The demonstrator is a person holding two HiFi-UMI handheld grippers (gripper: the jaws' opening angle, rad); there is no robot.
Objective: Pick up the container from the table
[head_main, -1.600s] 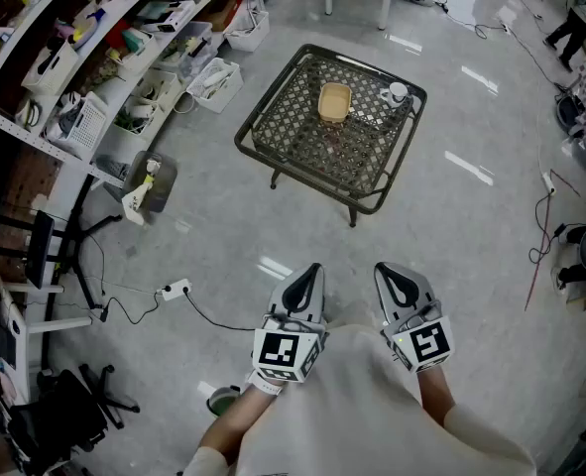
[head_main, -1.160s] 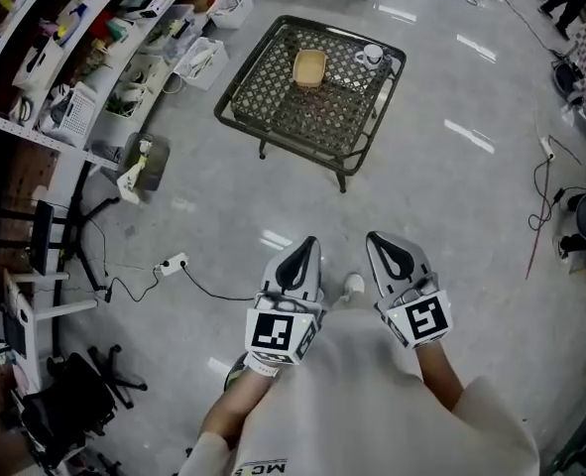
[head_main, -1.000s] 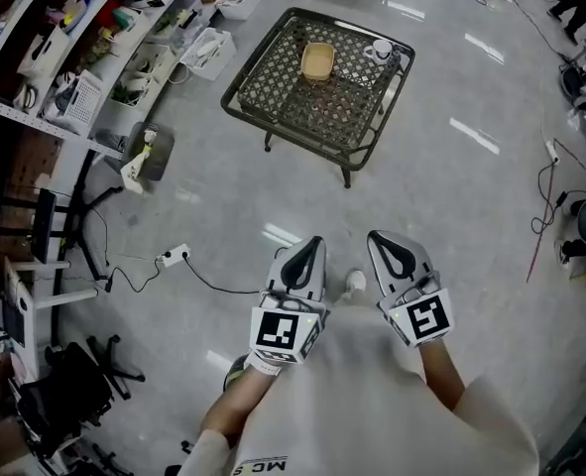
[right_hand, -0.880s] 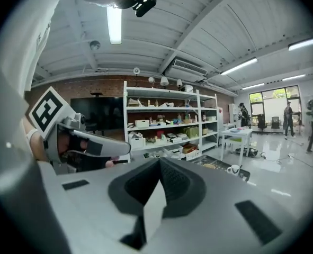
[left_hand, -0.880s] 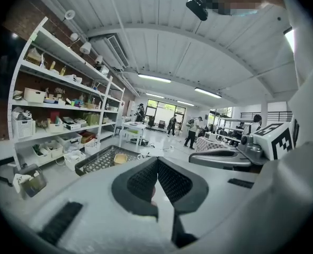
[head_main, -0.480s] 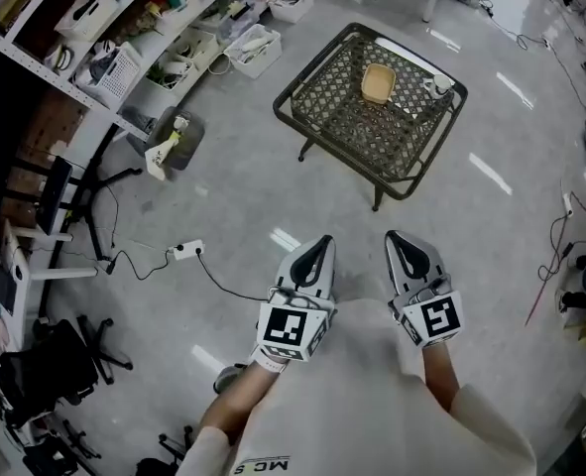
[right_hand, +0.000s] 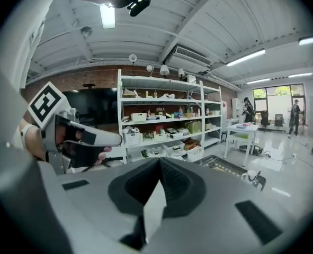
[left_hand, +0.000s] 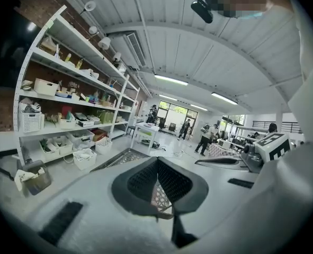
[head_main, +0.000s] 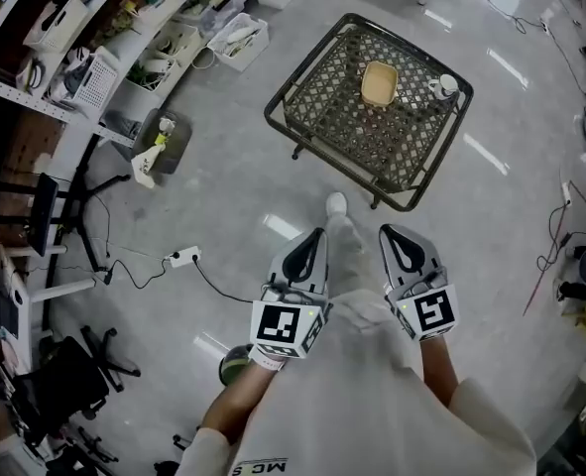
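So, container (head_main: pixel 378 83) sits on the table (head_main: pixel 372 139), mug (head_main: pixel 442 86) at its corner. Left gripper (head_main: pixel 316 236) & right gripper (head_main: pixel 389 232) hang well short of the table, jaws pressed together, nothing in 'em.

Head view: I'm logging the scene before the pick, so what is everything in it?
Dark metal lattice table: one, dark, upper middle.
Shallow tan container: one, tan, on the table's far part.
White cup: one, white, at the table's far right corner.
White shelving unit: one, white, upper left, full of bins.
White power strip: one, white, on the floor at left.
Left gripper: one, grey-white, low centre, jaws together, empty.
Right gripper: one, grey-white, beside it, the same.
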